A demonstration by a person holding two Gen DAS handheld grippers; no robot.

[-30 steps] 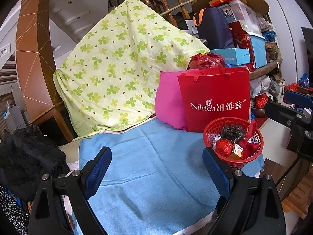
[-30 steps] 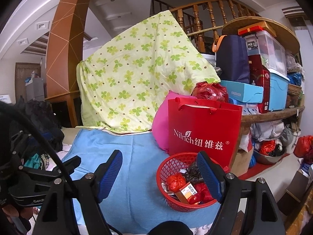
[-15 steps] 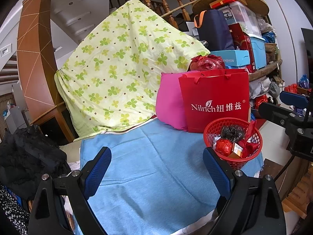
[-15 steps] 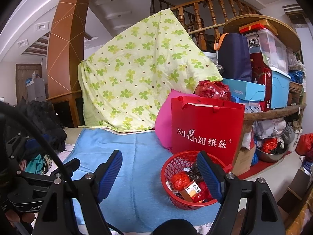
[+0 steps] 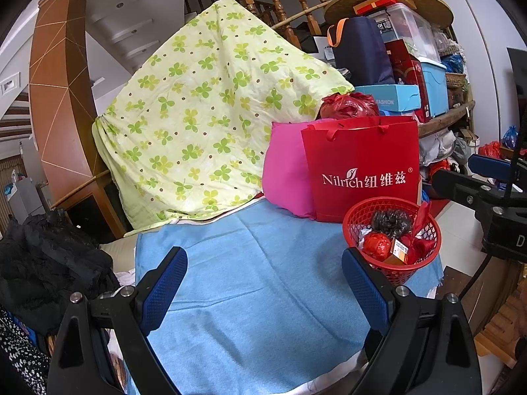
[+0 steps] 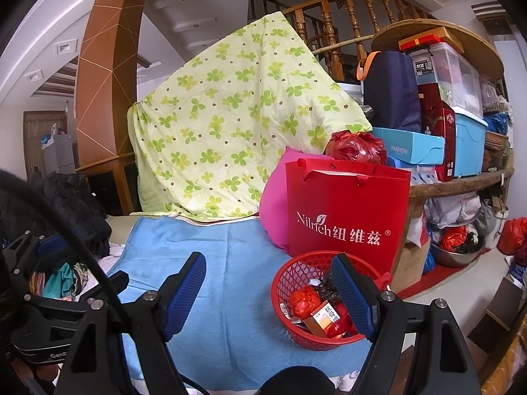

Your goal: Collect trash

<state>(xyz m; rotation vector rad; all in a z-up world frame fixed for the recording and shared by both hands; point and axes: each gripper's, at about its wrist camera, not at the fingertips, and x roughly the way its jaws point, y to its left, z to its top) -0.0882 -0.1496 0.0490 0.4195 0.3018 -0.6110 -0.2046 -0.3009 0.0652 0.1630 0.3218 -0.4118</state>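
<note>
In the left wrist view, the left tool [image 5: 263, 284] hangs with its jaws spread wide and nothing between them, over the bare middle of the blue cloth [image 5: 257, 283] that covers the tabletop. No loose trash shows on that cloth. At the lower right of the frame stands the red mesh basket [image 5: 354, 227], already holding a crumpled red wrapper [image 5: 377, 246], a dark crinkled bag [image 5: 390, 220] and a small orange box [image 5: 399, 248].

In the right wrist view, the right tool [image 6: 268, 288] is likewise spread and empty, its right finger in front of the basket, just before the red paper bag [image 6: 346, 210]. The collecting looks essentially finished; little appears left.
</note>
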